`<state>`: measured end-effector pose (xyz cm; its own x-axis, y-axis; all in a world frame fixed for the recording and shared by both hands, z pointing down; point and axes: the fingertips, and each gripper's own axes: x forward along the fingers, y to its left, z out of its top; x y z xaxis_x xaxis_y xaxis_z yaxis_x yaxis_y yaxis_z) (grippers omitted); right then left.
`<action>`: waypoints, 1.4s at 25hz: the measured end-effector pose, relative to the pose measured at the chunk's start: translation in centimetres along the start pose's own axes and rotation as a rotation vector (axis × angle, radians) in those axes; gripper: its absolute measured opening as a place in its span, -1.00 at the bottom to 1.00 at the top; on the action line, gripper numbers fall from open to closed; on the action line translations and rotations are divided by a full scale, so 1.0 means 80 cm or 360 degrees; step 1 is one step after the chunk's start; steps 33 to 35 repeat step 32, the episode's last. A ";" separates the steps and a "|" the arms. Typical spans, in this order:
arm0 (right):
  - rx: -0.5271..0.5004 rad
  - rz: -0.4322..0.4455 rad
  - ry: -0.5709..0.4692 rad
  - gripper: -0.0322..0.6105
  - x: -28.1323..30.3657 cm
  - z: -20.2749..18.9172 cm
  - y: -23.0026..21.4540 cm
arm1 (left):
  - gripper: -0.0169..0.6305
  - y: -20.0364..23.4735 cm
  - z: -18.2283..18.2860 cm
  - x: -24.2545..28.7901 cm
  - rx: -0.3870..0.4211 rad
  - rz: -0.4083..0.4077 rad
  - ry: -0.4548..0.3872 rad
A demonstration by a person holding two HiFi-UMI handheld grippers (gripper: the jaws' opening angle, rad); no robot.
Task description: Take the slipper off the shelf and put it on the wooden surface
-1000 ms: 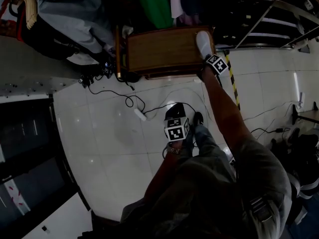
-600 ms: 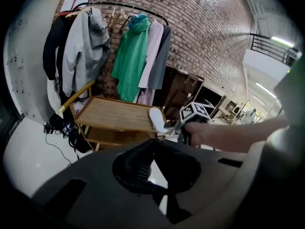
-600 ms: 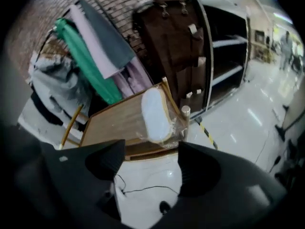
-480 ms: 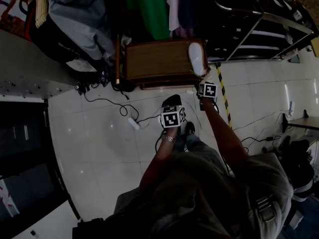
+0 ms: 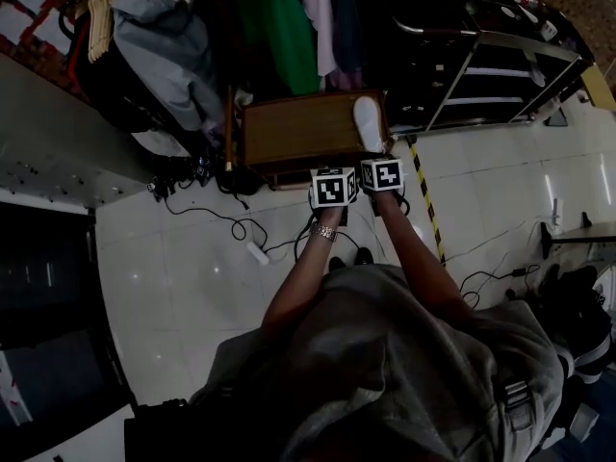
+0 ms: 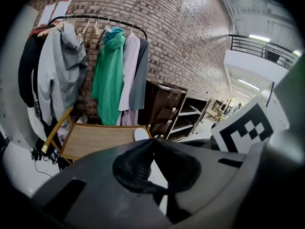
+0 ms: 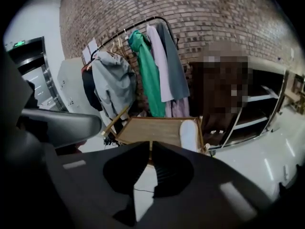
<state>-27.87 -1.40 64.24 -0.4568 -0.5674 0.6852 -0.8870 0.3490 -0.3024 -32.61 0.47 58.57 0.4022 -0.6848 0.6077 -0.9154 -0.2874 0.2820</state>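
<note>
A white slipper (image 5: 369, 123) lies on the right end of the wooden surface (image 5: 294, 128), free of both grippers. The two grippers hang side by side just in front of that surface's near edge. My right gripper (image 5: 382, 174) is shut with nothing between its jaws, and the slipper (image 7: 188, 135) shows beyond them on the wooden top (image 7: 150, 130). My left gripper (image 5: 333, 187) is level with it on the left, its jaws also together and empty. From there the slipper (image 6: 141, 133) peeks over the jaw tips at the board's (image 6: 97, 140) right corner.
A clothes rack (image 5: 241, 27) with grey, green and pink garments stands behind the wooden surface. A dark metal-framed shelf (image 5: 491, 75) is at the right. Cables and a power strip (image 5: 255, 251) lie on the white tiled floor, with yellow-black tape (image 5: 423, 200) beside them.
The right gripper let go of the slipper, which stays on the wooden surface, and drew back towards the person. The left gripper rose forward to sit beside it.
</note>
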 end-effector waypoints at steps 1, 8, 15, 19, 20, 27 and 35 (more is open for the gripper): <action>0.0002 0.0009 -0.0031 -0.86 -0.006 0.008 0.002 | -0.94 -0.003 0.003 -0.002 0.0017 -0.0008 -0.0008; -0.0084 0.0038 -0.0105 -0.90 -0.036 0.032 0.025 | -0.94 -0.006 0.003 -0.013 0.0030 0.0001 -0.0015; -0.0152 0.0070 -0.0105 -0.90 -0.044 0.035 0.047 | -0.94 0.006 0.008 -0.020 -0.0001 0.0068 -0.0038; -0.0171 0.0107 -0.0111 -0.90 -0.044 0.035 0.054 | -0.94 0.005 0.014 -0.021 -0.0016 0.0077 -0.0067; -0.0179 0.0106 -0.0115 -0.90 -0.047 0.036 0.055 | -0.94 0.004 0.015 -0.020 -0.0015 0.0085 -0.0073; -0.0176 0.0093 -0.0154 -0.90 -0.061 0.042 0.050 | -0.94 0.000 0.024 -0.023 0.0033 0.0137 -0.0120; -0.0172 0.0112 -0.0191 -0.90 -0.069 0.050 0.047 | -0.94 -0.008 0.026 -0.023 0.0047 0.0135 -0.0129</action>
